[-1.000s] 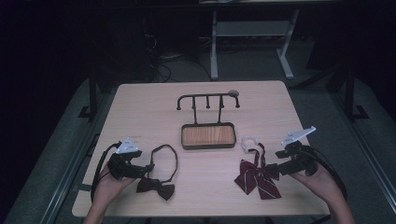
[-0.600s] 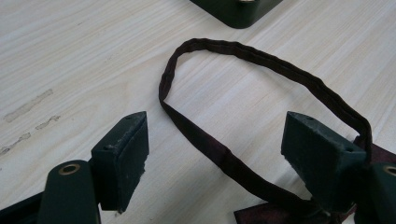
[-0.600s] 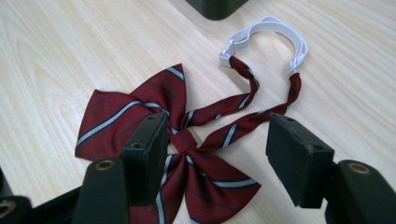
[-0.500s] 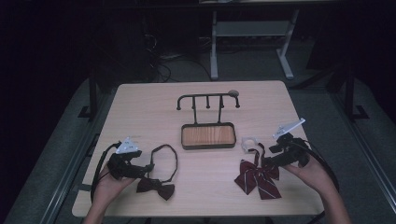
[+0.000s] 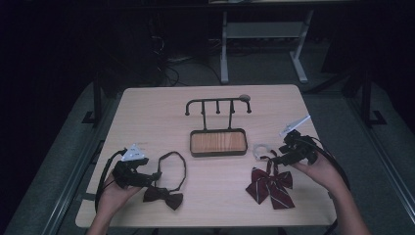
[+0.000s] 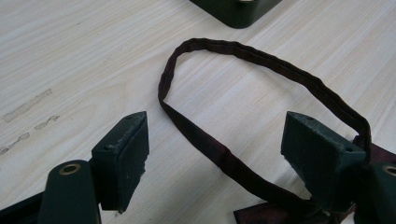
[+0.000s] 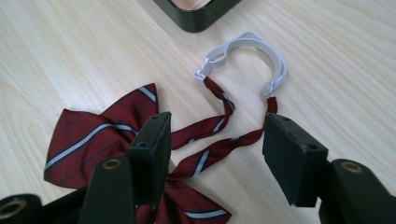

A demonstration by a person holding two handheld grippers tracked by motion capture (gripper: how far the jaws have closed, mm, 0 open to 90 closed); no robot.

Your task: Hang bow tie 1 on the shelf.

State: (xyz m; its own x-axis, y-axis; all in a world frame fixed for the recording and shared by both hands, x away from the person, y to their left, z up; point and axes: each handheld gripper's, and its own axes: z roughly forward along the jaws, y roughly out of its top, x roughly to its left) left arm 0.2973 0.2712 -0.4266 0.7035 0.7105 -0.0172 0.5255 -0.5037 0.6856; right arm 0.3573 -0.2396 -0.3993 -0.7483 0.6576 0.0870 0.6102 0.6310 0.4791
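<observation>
**Both grippers poised over the bow ties, nothing gripped yet**

Nearest you, your left gripper (image 5: 155, 175) sits low over the dark maroon fabric bow tie (image 5: 164, 197). Its jaws stand wide apart and empty, with the tie's thin neck strap (image 6: 224, 156) lying flat on the pale wooden table (image 5: 147, 112) between them.

Your right gripper (image 5: 275, 159) hovers over the red bow tie with white stripes (image 5: 271, 186). Its jaws have just been closing but remain well apart, straddling the two striped straps (image 7: 210, 140) without pressing them.

Just beyond lies the white elastic loop (image 7: 250, 56), then the wood-bottomed tray with its black hook rack (image 5: 218, 142).

Close too high and you could catch one strap alone or none, so the tie may twist or slip as you lift.
</observation>
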